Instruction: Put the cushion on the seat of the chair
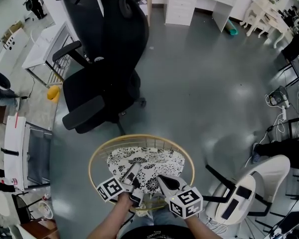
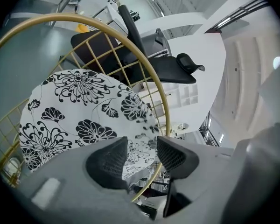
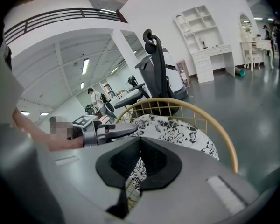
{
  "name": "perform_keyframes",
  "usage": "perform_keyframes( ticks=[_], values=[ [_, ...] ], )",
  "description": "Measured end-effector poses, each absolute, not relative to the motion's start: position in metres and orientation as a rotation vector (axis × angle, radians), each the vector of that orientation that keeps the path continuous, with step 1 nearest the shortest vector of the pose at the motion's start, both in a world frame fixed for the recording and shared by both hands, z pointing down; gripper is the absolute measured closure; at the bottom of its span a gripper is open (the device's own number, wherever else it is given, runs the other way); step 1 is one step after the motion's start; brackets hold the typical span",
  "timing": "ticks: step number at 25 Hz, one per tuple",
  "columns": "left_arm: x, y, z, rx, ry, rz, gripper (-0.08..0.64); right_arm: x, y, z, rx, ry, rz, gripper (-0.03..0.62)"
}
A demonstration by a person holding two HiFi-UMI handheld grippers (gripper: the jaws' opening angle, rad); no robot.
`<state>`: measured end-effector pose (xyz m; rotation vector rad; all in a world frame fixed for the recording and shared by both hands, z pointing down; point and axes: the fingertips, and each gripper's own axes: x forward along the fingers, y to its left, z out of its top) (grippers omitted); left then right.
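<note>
The white cushion with black flowers (image 1: 147, 163) lies flat on the seat of the round gold wire chair (image 1: 139, 137). My left gripper (image 1: 134, 171) sits over the cushion's near left edge. Its jaws are open, and the left gripper view shows the cushion (image 2: 79, 111) and the chair's rim (image 2: 144, 59) beyond the gap, with nothing pressed between the pads. My right gripper (image 1: 162, 179) is at the near right edge. Its pads meet at the tips (image 3: 140, 141), with the cushion (image 3: 177, 132) just beyond them. The left gripper (image 3: 109, 130) shows beside it.
A black office chair (image 1: 104, 83) stands just behind the wire chair. A white chair (image 1: 249, 188) is at the right, with cables on the floor near it. White drawers and a desk (image 1: 189, 1) line the far wall. Racks (image 1: 20, 148) stand at the left.
</note>
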<state>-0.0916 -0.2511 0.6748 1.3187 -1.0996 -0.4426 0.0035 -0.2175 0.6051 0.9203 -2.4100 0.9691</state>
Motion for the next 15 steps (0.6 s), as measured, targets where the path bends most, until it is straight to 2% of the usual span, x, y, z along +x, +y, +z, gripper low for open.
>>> perform_keyframes(
  ticks=[8, 12, 15],
  values=[
    [-0.089, -0.238, 0.657, 1.397, -1.083, -0.406, 0.362, -0.005, -0.212, 0.591, 0.935, -2.443, 0.935, 0.592],
    [-0.087, -0.231, 0.639, 1.508, -1.101, -0.317, 0.444, -0.010, -0.208, 0.582, 0.949, -2.463, 0.909, 0.592],
    [-0.089, -0.227, 0.623, 1.611, -1.133, -0.231, 0.475, -0.016, -0.205, 0.572, 0.954, -2.476, 0.887, 0.592]
  ],
)
